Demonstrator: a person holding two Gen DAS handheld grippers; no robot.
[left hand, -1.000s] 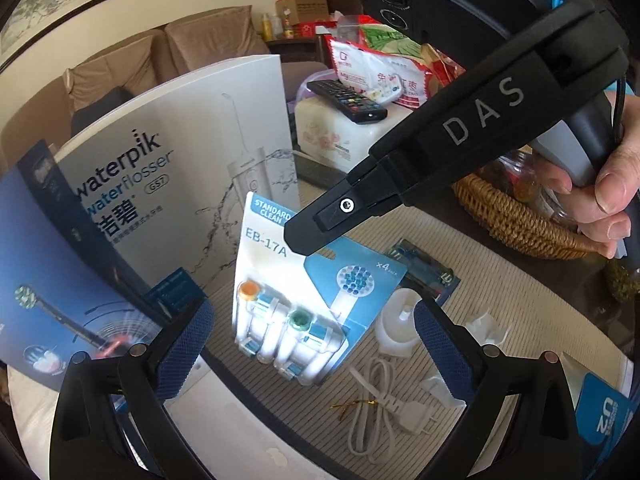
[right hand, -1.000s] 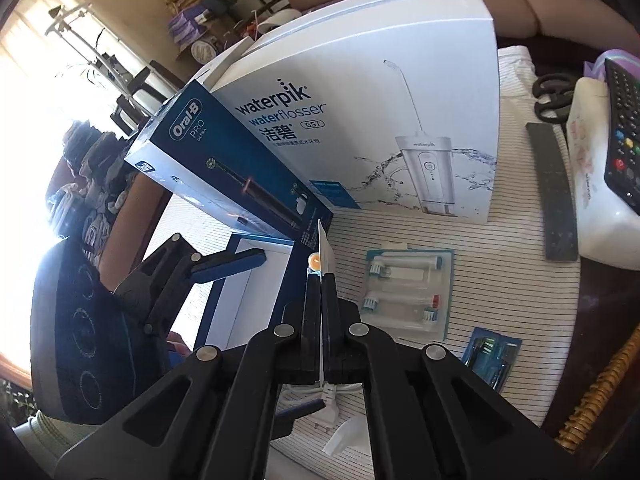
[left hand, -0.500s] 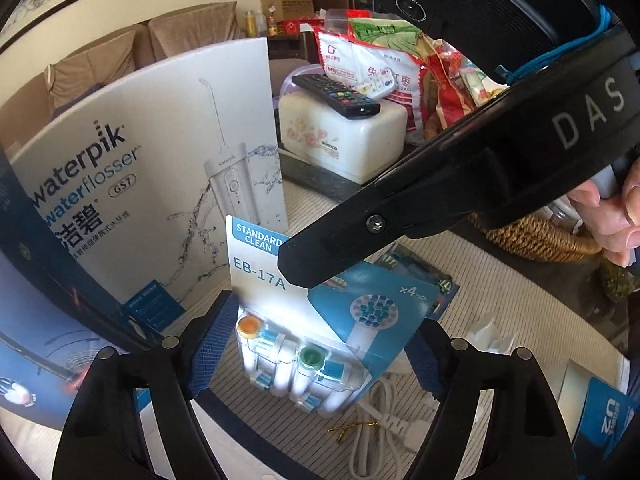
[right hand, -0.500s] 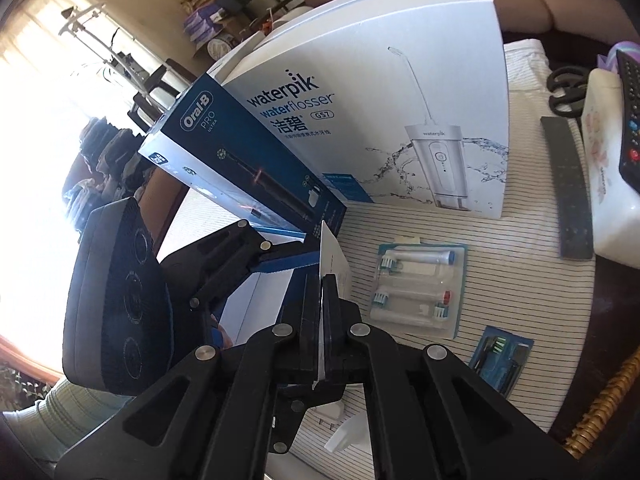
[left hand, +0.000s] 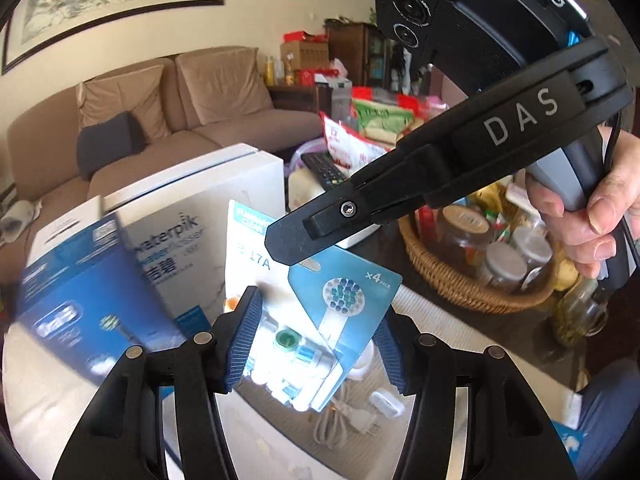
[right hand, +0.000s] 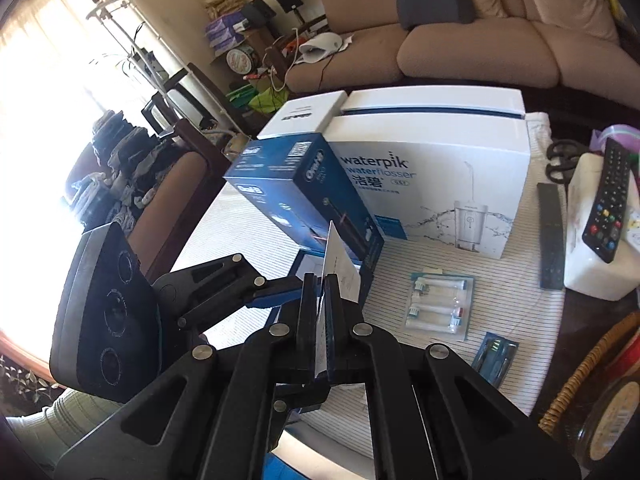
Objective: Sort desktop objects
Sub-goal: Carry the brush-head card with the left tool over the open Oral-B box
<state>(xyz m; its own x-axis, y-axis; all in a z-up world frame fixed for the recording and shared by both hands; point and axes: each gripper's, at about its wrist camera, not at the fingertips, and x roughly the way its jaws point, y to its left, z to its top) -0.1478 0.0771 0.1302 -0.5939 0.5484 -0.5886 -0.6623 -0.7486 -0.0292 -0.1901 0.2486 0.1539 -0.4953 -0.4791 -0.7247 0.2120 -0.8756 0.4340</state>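
Note:
My right gripper is shut on the top edge of a brush-head blister pack, white and blue card marked EB-17A, x4 pack, and holds it above the table. In the right wrist view the pack shows edge-on as a thin white card. My left gripper is open, its blue-padded fingers on either side of the pack's lower part, apart from it. A second brush-head pack and a small dark pack lie flat on the striped cloth.
A white Waterpik box and a blue Oral-B box stand at the back. A remote lies on a white tissue box. A wicker basket with jars is at the right. A white cable lies on the cloth.
Both grippers have risen, with the pack in the right one. The left fingers have closed in around the pack's lower part. The boxes now appear lower and farther.

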